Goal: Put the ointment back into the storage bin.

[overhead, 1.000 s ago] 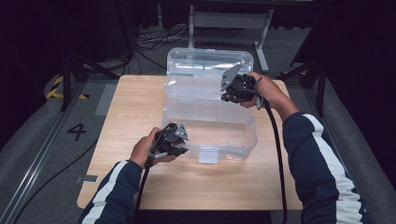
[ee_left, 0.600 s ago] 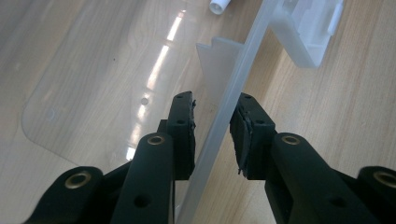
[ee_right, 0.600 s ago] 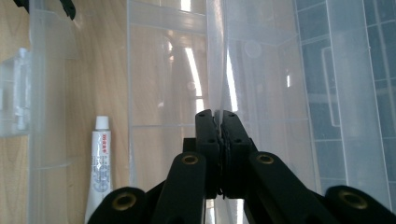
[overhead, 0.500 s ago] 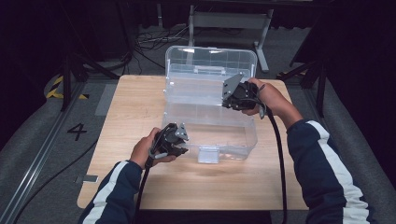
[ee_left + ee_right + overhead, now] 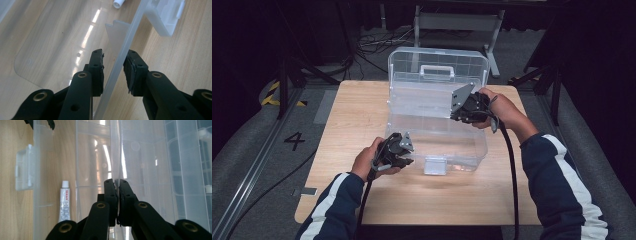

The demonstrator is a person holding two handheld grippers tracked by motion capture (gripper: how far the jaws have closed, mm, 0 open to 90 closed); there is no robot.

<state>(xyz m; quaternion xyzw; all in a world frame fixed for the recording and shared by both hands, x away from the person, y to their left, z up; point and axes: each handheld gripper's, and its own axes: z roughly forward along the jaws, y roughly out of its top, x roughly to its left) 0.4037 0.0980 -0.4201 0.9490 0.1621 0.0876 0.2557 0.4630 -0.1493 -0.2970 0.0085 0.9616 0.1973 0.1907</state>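
Now the right gripper (image 5: 460, 111) — clamped on the inner tray (image 5: 140, 157) — has shifted frame-left; left gripper (image 5: 404, 155) straddles the box wall (image 5: 120, 67), unclenched.

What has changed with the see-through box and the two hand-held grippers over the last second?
The right gripper, clamped on a clear inner tray, has slid a little leftwards over the box. The left gripper stayed put at the front wall, and the lid remains up.

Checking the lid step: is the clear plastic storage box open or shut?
Open. The clear plastic storage box has its lid standing upright at the back, white handle showing, the base uncovered; its front latch hangs unfastened.
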